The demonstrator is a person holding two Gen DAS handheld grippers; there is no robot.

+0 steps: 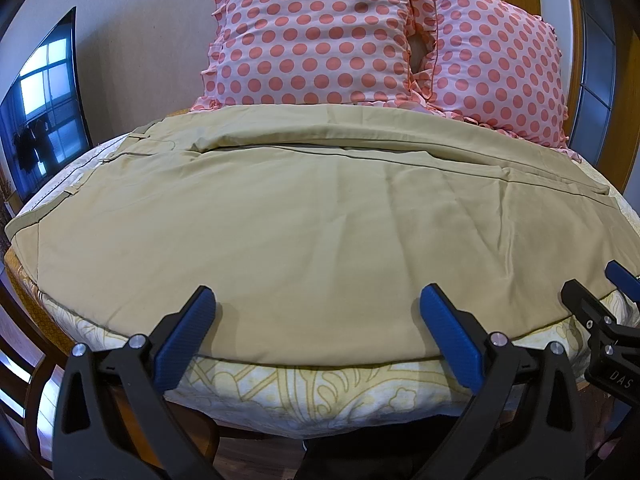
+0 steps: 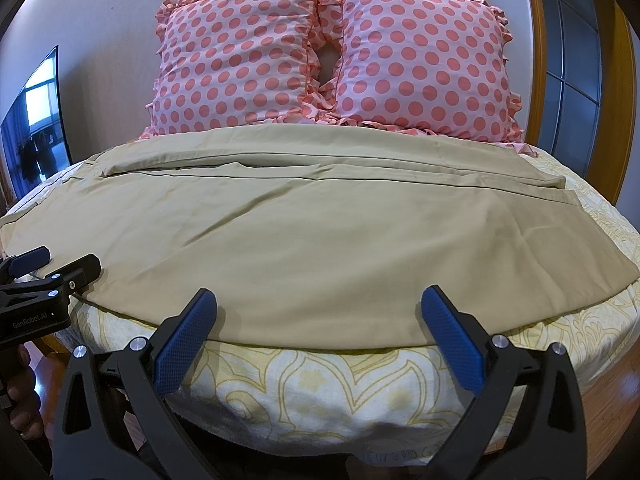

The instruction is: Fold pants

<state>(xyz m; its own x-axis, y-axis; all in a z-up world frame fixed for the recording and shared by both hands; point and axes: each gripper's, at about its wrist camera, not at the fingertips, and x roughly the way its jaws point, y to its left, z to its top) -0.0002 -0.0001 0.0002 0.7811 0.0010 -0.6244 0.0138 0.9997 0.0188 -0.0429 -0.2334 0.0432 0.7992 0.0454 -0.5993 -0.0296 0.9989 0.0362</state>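
Tan pants (image 1: pixel 304 220) lie spread flat across the bed, waistband at the left, leg hems at the right; they also show in the right wrist view (image 2: pixel 320 232). My left gripper (image 1: pixel 318 308) is open and empty, its blue pads just over the near edge of the pants. My right gripper (image 2: pixel 318 308) is open and empty at the same near edge, further right. The right gripper shows at the right edge of the left wrist view (image 1: pixel 592 288). The left gripper shows at the left edge of the right wrist view (image 2: pixel 60 264).
Two pink polka-dot pillows (image 1: pixel 320 36) (image 2: pixel 420 60) stand against the wall behind the pants. The bed has a white and yellow patterned sheet (image 2: pixel 320 384). A dark TV screen (image 1: pixel 44 108) is on the left. A wooden frame (image 2: pixel 624 120) is on the right.
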